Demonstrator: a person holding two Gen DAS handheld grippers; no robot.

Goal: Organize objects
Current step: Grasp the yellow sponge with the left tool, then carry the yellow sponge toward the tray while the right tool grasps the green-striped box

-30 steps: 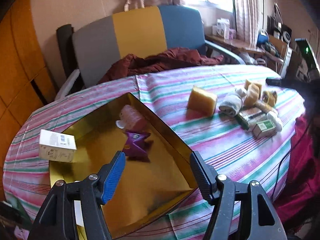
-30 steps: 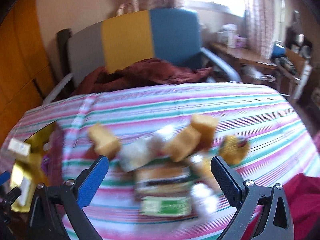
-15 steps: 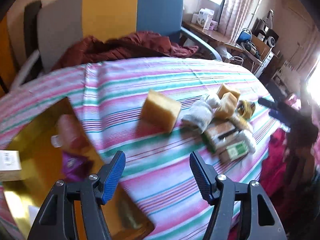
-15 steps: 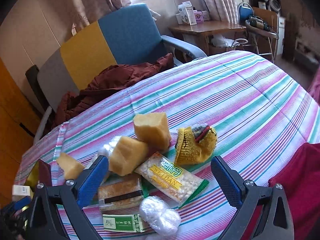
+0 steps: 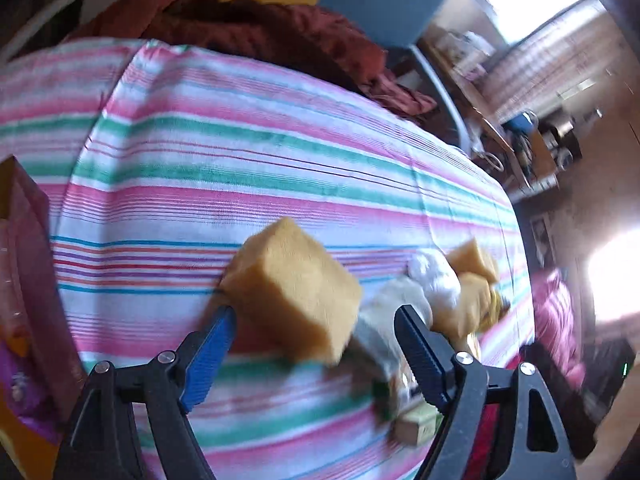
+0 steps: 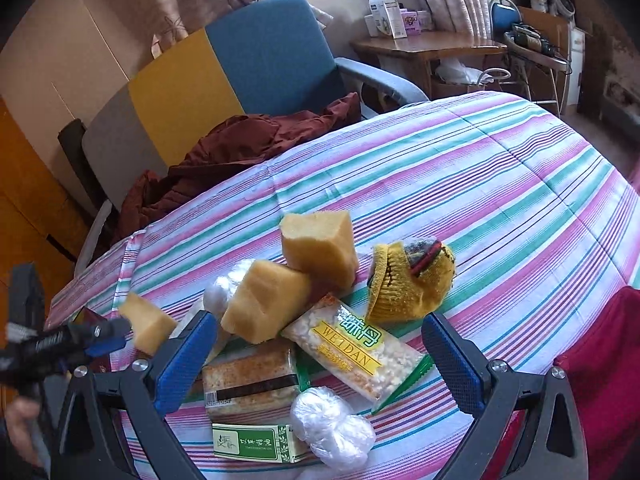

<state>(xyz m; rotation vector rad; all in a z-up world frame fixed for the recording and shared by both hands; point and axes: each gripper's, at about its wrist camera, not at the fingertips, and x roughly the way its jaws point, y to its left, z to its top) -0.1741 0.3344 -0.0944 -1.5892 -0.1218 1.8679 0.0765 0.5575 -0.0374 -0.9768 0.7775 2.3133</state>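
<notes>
A yellow sponge block (image 5: 294, 290) lies on the striped tablecloth, apart from the pile. My left gripper (image 5: 316, 318) is open, its fingers on either side of the block's near end; it also shows in the right wrist view (image 6: 104, 334), beside that block (image 6: 146, 322). My right gripper (image 6: 320, 342) is open above a pile: two sponge blocks (image 6: 320, 246), a yellow knitted item (image 6: 408, 280), a Weidan snack packet (image 6: 356, 346), a wrapped cake (image 6: 250, 384), a green box (image 6: 256, 442) and a plastic-wrapped bundle (image 6: 332, 426).
The gold box's wall (image 5: 24, 240) stands at the left edge of the left wrist view, with a purple item (image 5: 16, 372) in it. A chair (image 6: 240, 68) with a maroon cloth (image 6: 240, 140) stands behind the table. A red cloth (image 6: 600, 360) hangs at the table's right edge.
My left gripper has swung right from over the gold box and closed in on the lone sponge block. My right gripper has come nearer the pile.
</notes>
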